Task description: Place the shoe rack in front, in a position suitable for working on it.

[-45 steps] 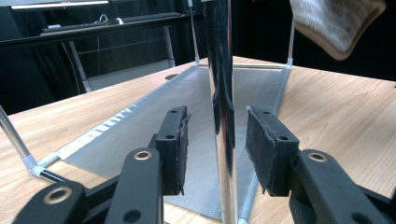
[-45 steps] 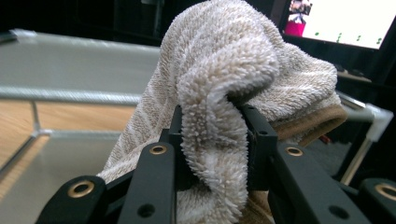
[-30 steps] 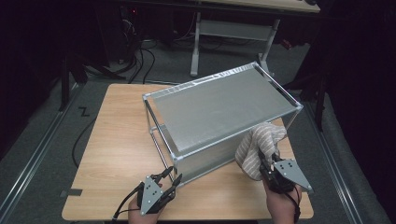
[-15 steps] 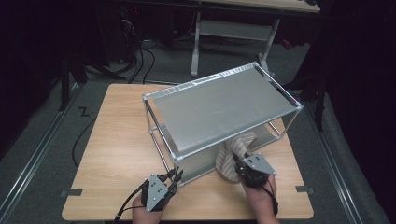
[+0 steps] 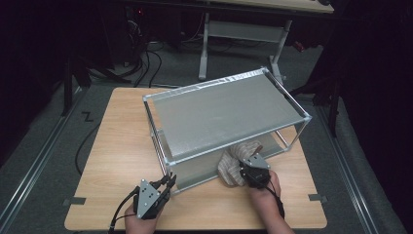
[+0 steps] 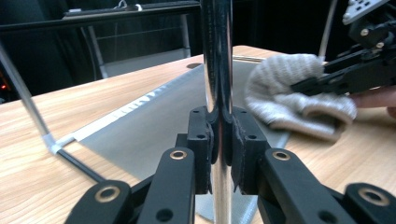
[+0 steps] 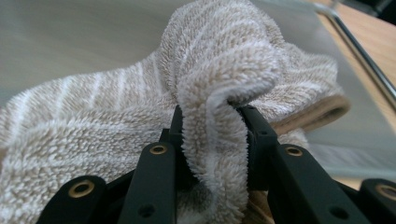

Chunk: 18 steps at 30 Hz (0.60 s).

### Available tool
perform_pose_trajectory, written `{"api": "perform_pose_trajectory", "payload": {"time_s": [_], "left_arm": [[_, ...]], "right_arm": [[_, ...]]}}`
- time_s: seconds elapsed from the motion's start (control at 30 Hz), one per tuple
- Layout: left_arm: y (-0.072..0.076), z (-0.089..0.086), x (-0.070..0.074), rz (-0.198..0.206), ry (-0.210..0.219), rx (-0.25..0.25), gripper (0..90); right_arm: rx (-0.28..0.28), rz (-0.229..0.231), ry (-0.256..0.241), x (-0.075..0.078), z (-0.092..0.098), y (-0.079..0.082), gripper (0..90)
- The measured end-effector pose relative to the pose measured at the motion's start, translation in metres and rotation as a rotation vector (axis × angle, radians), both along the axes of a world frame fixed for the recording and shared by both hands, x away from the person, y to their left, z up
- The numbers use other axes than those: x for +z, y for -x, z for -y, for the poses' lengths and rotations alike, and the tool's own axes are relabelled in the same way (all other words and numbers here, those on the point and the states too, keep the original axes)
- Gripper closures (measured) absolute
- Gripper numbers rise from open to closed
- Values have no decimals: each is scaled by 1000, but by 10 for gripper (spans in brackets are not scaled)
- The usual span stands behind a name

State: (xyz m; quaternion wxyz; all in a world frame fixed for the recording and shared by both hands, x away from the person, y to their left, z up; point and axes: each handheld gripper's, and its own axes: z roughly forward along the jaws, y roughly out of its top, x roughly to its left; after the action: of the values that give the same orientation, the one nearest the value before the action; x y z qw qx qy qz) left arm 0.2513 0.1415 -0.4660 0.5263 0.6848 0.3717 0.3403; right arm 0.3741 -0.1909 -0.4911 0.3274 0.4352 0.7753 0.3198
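Observation:
A two-level metal shelf rack [image 5: 224,114] stands at an angle on the wooden table [image 5: 117,151]. My left gripper [image 5: 168,182] is shut on the rack's near corner post [image 6: 217,70], its jaws clamped around the shiny tube. My right gripper [image 5: 246,171] is shut on a beige striped towel [image 5: 233,163], pinching a fold [image 7: 219,140] between its jaws. The towel lies bunched at the front edge of the rack's lower shelf [image 6: 154,126], partly under the top shelf. In the left gripper view the towel [image 6: 289,93] and the right gripper [image 6: 327,79] appear to the right.
Another table frame [image 5: 243,29] stands beyond on the grey floor, with cables [image 5: 146,58] at the back left. Bare tabletop lies left of the rack and along the near edge [image 5: 204,209]. Metal rails [image 5: 34,165] run along both sides of the table.
My right gripper has carried the towel leftward and in from the rack's right front corner to the lower shelf's front edge. The left gripper has stayed on the post.

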Motion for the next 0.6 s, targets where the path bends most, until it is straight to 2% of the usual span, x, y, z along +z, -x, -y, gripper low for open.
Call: {"api": "perform_pose_trajectory", "payload": {"time_s": [0.23, 0.4, 0.43, 0.53, 0.6], "left_arm": [[2, -29, 2, -5, -31, 51, 793], [0, -52, 1, -13, -11, 113, 797], [0, -56, 1, -10, -10, 125, 798], [-1, -64, 0, -10, 7, 151, 799], [-3, -68, -1, -10, 20, 163, 801]], "right_arm": [[-89, 2, 17, -1, 31, -14, 696], [-165, 10, 22, -2, 54, -20, 697], [-168, 17, 36, -2, 57, -20, 697], [-163, 15, 19, 0, 58, -18, 699], [-144, 36, 6, 5, 53, -11, 699]]}}
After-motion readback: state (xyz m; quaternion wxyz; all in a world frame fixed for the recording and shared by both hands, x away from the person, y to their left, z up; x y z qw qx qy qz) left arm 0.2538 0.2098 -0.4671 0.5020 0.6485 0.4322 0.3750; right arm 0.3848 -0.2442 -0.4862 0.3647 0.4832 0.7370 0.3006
